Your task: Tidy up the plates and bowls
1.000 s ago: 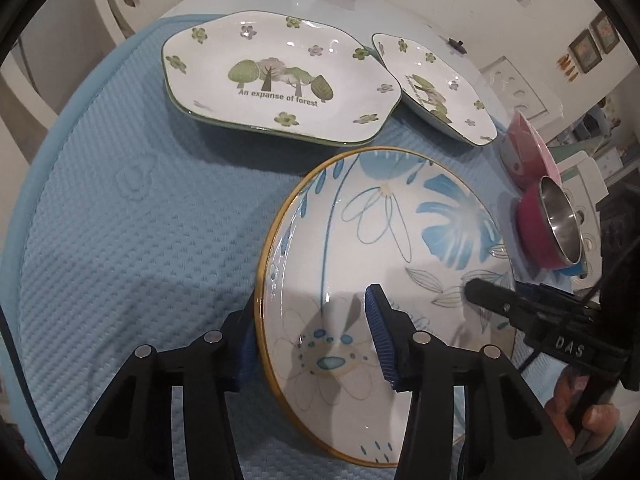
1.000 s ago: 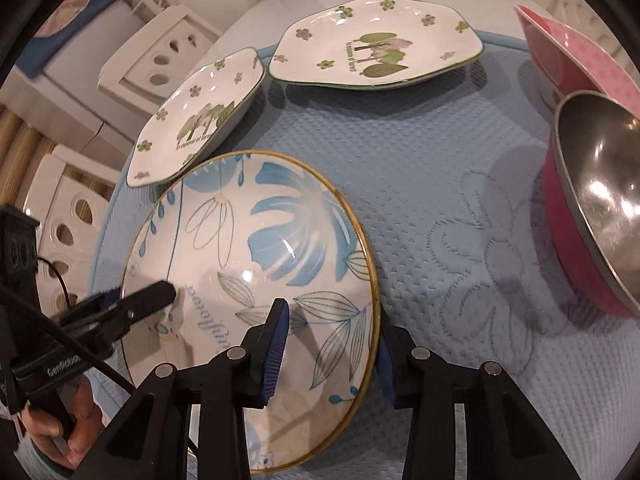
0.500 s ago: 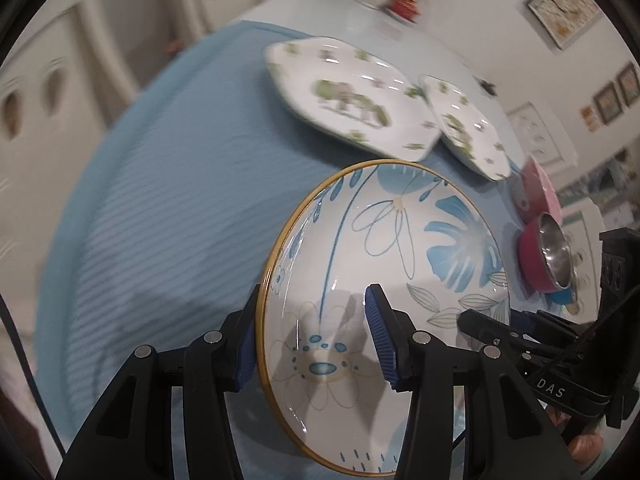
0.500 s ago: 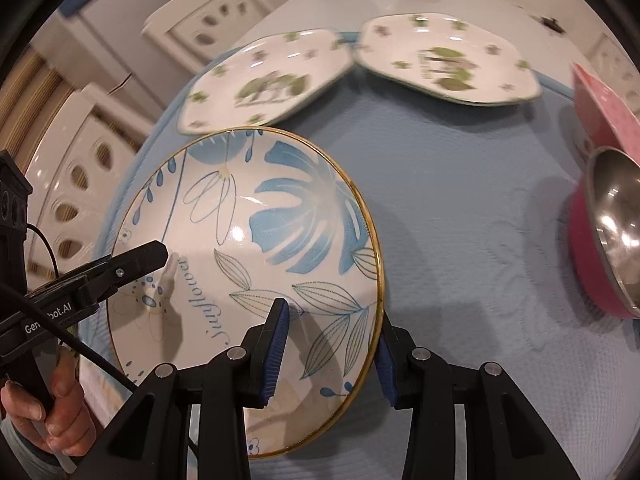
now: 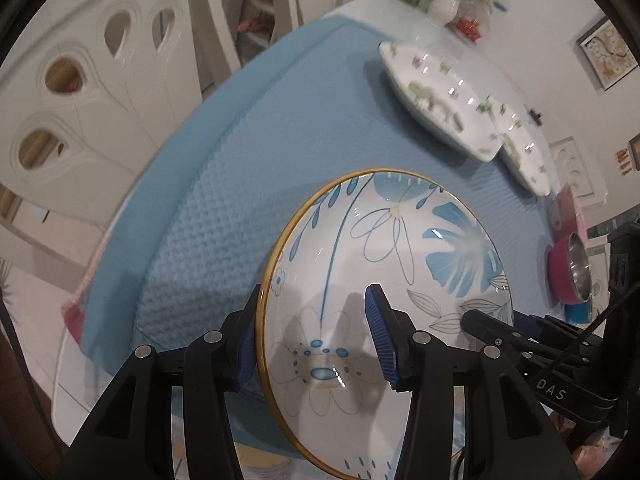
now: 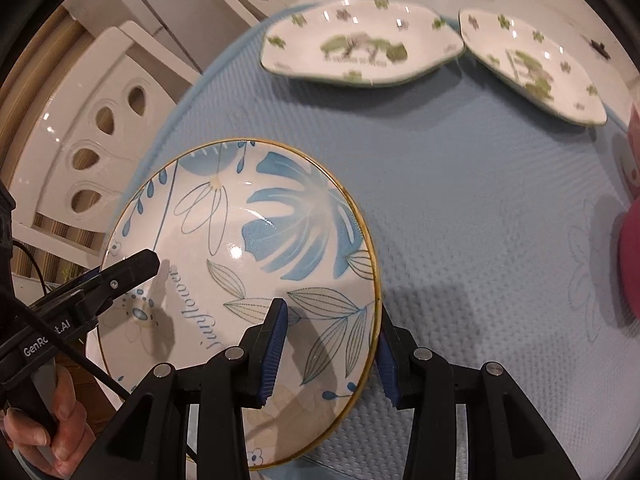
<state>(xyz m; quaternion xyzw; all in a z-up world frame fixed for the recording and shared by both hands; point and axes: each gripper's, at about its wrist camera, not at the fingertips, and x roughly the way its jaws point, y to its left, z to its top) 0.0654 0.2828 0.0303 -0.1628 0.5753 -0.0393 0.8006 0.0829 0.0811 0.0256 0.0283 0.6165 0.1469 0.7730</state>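
Carry step: we hold blue-flower plate (image 6: pixel 240 264) lifted, tilted over blue mat (image 6: pixel 460 240). Left tongs (image 5: pixel 316 336) and right tongs (image 6: pixel 332 348) both clenched on opposite rims. Next, we judge: stack onto 2 forest plates (image 6: pixel 360 56) at far desk end, level, release together.

Below my jaws is a round white table (image 5: pixel 360 4), most of its top covered by a light blue quilted mat (image 6: pixel 460 208) whose curved border follows the table's left edge. Two white hexagonal plates with green tree prints lie directly on the mat toward the far edge: the larger plate (image 6: pixel 360 54) on the left and the smaller plate (image 6: pixel 532 66) to its right, their rims touching or slightly overlapping. At the mat's right edge stand two pink bowls, the nearer pink bowl (image 5: pixel 568 276) with a steel inside, the farther pink bowl (image 5: pixel 570 210) just behind it. On bare tabletop beyond the mat stands a white vase (image 5: pixel 442 8).
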